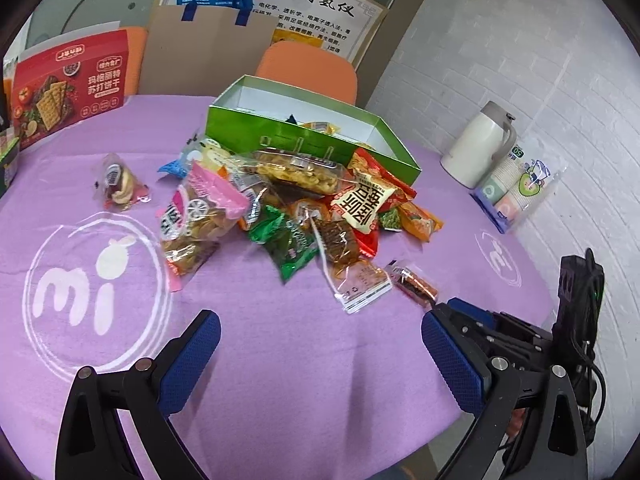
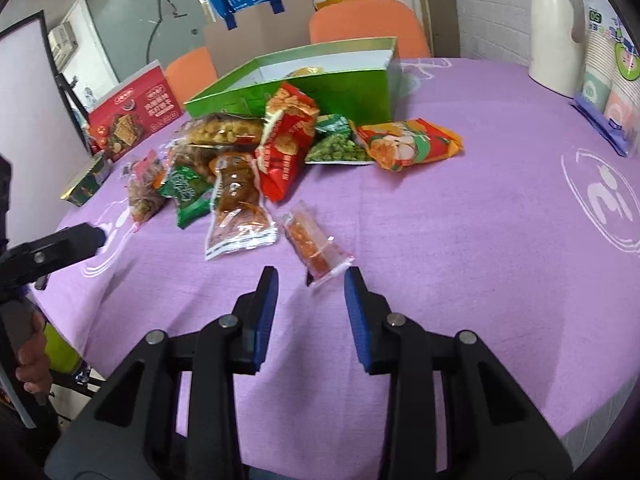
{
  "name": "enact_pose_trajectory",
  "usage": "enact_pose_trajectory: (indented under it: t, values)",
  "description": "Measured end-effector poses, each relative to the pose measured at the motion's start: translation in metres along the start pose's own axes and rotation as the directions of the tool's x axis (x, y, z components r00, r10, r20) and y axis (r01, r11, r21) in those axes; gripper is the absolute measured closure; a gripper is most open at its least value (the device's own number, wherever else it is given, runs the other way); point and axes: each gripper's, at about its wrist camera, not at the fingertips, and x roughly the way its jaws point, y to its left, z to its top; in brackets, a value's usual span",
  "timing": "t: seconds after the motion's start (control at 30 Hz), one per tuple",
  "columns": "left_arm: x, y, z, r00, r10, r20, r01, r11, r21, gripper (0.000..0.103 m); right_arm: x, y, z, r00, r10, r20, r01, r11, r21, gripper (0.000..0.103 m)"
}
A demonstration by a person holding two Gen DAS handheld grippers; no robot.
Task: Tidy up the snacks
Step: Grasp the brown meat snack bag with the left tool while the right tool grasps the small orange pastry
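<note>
A pile of snack packets (image 1: 288,204) lies on the purple tablecloth (image 1: 280,352) in front of an open green box (image 1: 312,140) that holds a few packets. It also shows in the right wrist view, pile (image 2: 256,160) and box (image 2: 352,80). A small clear packet with an orange-red snack (image 2: 316,244) lies apart from the pile, just ahead of my right gripper (image 2: 312,284), which is open with the packet's near end between its fingertips. My left gripper (image 1: 320,336) is open and empty above bare cloth. The small packet shows in the left view (image 1: 414,286) too.
A red cracker box (image 1: 68,84) stands at the back left. A lone small packet (image 1: 120,184) lies left of the pile. A white thermos jug (image 1: 480,144) and a pack of paper cups (image 1: 520,188) stand at the right. Orange chairs (image 1: 308,68) are behind the table.
</note>
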Motion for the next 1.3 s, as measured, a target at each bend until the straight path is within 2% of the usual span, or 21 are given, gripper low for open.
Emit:
enact_pose_trajectory:
  t: [0.07, 0.17, 0.23, 0.33, 0.43, 0.57, 0.6, 0.7, 0.9, 1.03, 1.13, 1.3]
  values:
    - [0.014, -0.010, 0.006, 1.000, -0.012, -0.013, 0.012, 1.000, 0.007, 0.007, 0.002, 0.005, 0.001, 1.000, 0.016, 0.008, -0.016, 1.000, -0.026, 0.050]
    - [0.033, -0.025, 0.014, 0.999, -0.007, -0.032, 0.008, 0.999, 0.046, 0.019, 0.002, 0.005, 0.000, 1.000, -0.006, 0.017, 0.007, 0.998, -0.064, 0.035]
    - [0.046, -0.035, 0.020, 0.999, 0.031, -0.030, -0.028, 0.996, 0.084, 0.025, 0.001, 0.003, 0.002, 1.000, -0.002, 0.019, 0.003, 0.997, -0.071, 0.033]
    - [0.063, -0.041, 0.029, 0.996, 0.081, -0.028, -0.077, 0.991, 0.107, 0.028, 0.004, -0.003, 0.005, 1.000, -0.010, 0.010, 0.010, 0.999, -0.041, 0.033]
    - [0.081, -0.038, 0.036, 0.995, 0.078, -0.055, -0.074, 0.995, 0.072, 0.030, 0.009, -0.014, 0.006, 1.000, -0.014, -0.014, 0.014, 1.000, 0.019, 0.034]
    - [0.097, -0.036, 0.039, 0.994, 0.076, -0.084, -0.071, 0.996, 0.056, 0.032, 0.011, -0.019, 0.007, 1.000, -0.011, -0.024, 0.011, 0.999, 0.030, 0.039]
    - [0.100, -0.036, 0.039, 0.993, 0.079, -0.088, -0.073, 0.995, 0.061, 0.035, 0.011, -0.019, 0.007, 1.000, -0.004, -0.025, 0.004, 1.000, 0.028, 0.039]
    - [0.107, -0.035, 0.038, 0.990, 0.098, -0.106, -0.090, 0.993, 0.079, 0.059, 0.014, -0.015, 0.010, 0.999, 0.031, -0.030, -0.031, 1.000, 0.003, 0.040]
    - [0.091, -0.024, 0.027, 0.989, 0.076, -0.127, -0.067, 0.995, 0.079, 0.061, 0.016, -0.003, 0.020, 0.999, 0.036, -0.037, -0.038, 0.996, -0.076, 0.040]
    - [0.072, -0.017, 0.016, 0.988, 0.082, -0.131, -0.073, 0.995, 0.072, 0.058, 0.026, 0.001, 0.023, 0.998, 0.016, -0.062, -0.023, 0.993, -0.114, 0.040]
    - [0.065, -0.016, 0.013, 0.990, 0.058, -0.131, -0.050, 0.997, 0.062, 0.057, 0.032, 0.005, 0.026, 0.997, -0.002, -0.078, -0.009, 0.990, -0.141, 0.040]
    - [0.071, -0.018, 0.017, 0.988, 0.061, -0.144, -0.051, 0.996, 0.071, 0.054, 0.038, 0.006, 0.029, 0.995, -0.009, -0.095, -0.006, 0.988, -0.157, 0.050]
